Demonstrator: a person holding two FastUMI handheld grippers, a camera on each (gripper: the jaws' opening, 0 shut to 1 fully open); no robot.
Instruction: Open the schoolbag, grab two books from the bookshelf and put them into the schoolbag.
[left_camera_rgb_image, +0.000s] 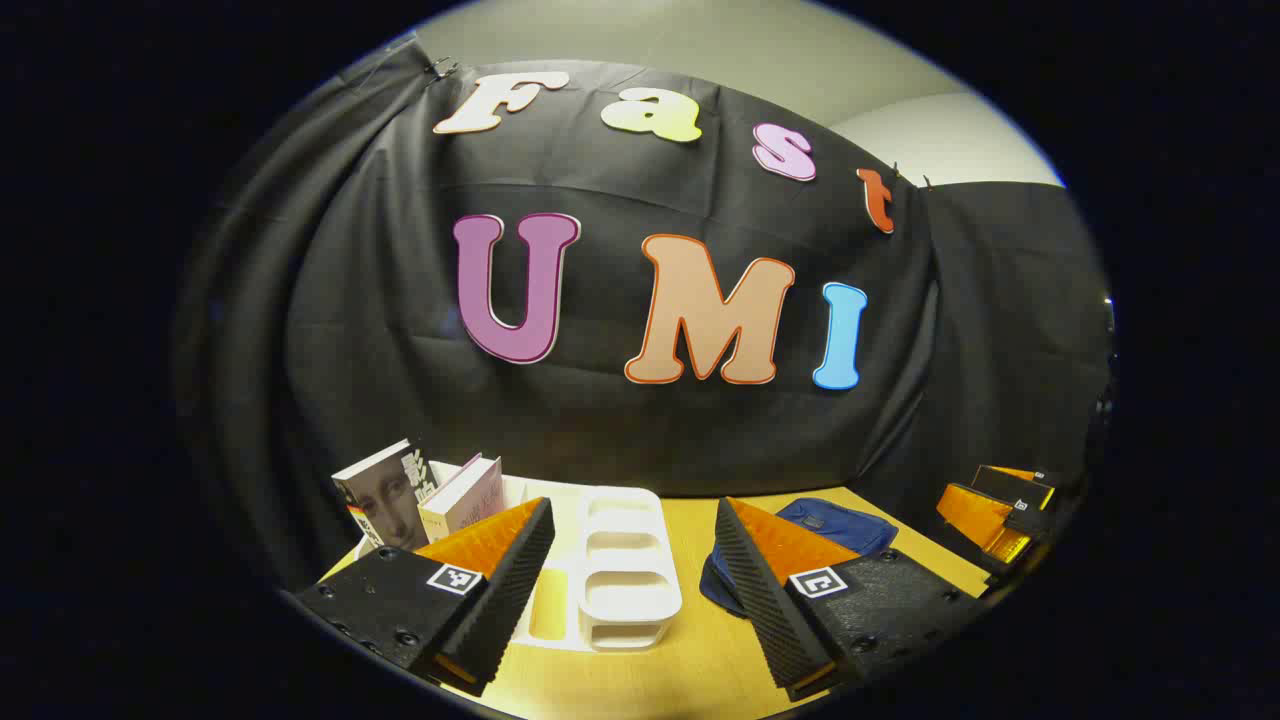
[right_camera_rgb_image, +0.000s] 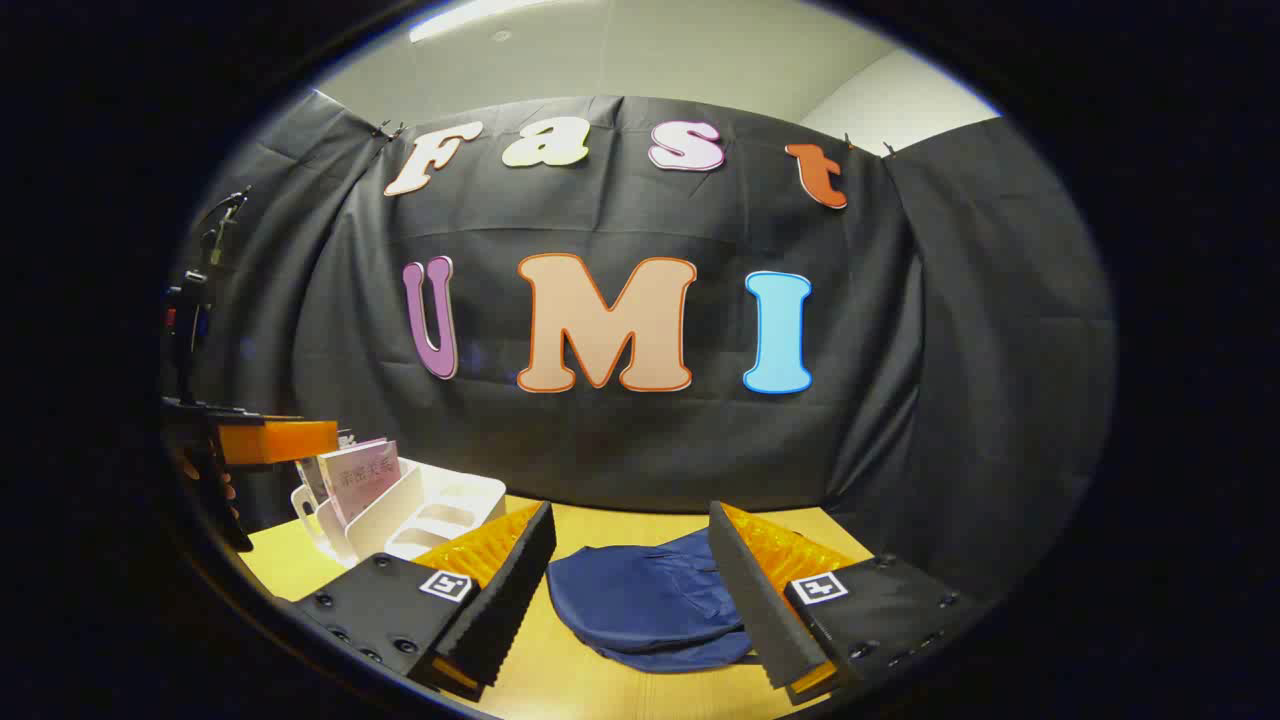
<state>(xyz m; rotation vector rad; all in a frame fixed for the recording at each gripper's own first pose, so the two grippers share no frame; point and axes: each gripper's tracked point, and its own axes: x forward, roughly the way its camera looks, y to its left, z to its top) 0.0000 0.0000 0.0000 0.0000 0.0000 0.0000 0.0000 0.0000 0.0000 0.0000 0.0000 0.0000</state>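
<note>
The wooden table (right_camera_rgb_image: 560, 690) is spreading under both grippers, its far edge running along the foot of the black booth wall (right_camera_rgb_image: 620, 440). In the right gripper view open tabletop is lying in front of the bag and to its left; its right edge is falling away near the cloth.

The dark blue schoolbag (right_camera_rgb_image: 640, 600) is lying flat and slumped on the table, its flap looking shut, though the zip is hard to make out. In the left gripper view the schoolbag (left_camera_rgb_image: 835, 528) is sitting to the right of the rack, partly hidden behind a finger.

The white bookshelf (left_camera_rgb_image: 625, 560) is standing on the table's left part, several empty slots facing the camera. Two books are leaning in its far-left end: a book with a portrait cover (left_camera_rgb_image: 385, 495) and a pink book (left_camera_rgb_image: 465, 497) just beside it. In the right gripper view the bookshelf (right_camera_rgb_image: 420, 505) and pink book (right_camera_rgb_image: 358, 475) are sitting at the left, the lower rack cut off by a finger.

The left gripper (left_camera_rgb_image: 632, 560) is hanging above the table with fingers spread wide, holding nothing and touching nothing. The right gripper (right_camera_rgb_image: 632, 590) is likewise spread wide and empty, framing the schoolbag without touching it. The right gripper also appears at the far right edge of the left gripper view (left_camera_rgb_image: 1000, 510), small and partly cut off.
</note>
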